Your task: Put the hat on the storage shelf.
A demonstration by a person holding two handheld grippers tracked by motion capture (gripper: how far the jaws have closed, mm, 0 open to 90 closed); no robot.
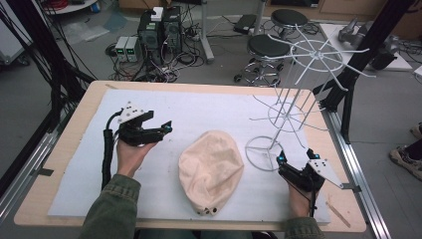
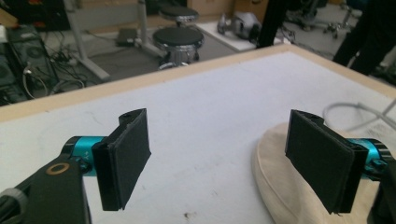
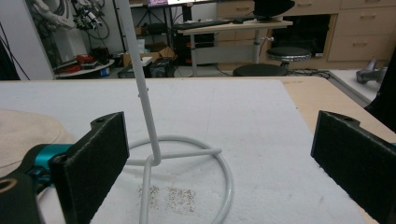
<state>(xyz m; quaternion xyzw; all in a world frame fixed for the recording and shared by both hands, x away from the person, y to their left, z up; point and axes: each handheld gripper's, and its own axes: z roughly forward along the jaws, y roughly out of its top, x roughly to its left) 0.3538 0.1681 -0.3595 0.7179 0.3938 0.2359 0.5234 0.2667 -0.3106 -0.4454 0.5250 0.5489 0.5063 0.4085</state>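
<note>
Lying on the white-padded bench [image 1: 164,107], a soft cream cap [image 1: 211,169] is flanked by wide-open, empty left gripper [image 1: 166,128] and right gripper [image 1: 294,155]; no writing is seen.

One cream cap [image 1: 211,170] lies on the one white mat [image 1: 199,107] that covers the table [image 1: 89,97]. One white wire rack [image 1: 293,107] stands on the mat to the right of the cap, with one ring foot and one upright pole. Two grippers are over the mat, the left gripper [image 1: 166,128] left of the cap and the right gripper [image 1: 294,158] right of it. Beyond the far edge of the table stand two black stools [image 1: 271,47] and two dark computer towers [image 1: 160,27].
</note>
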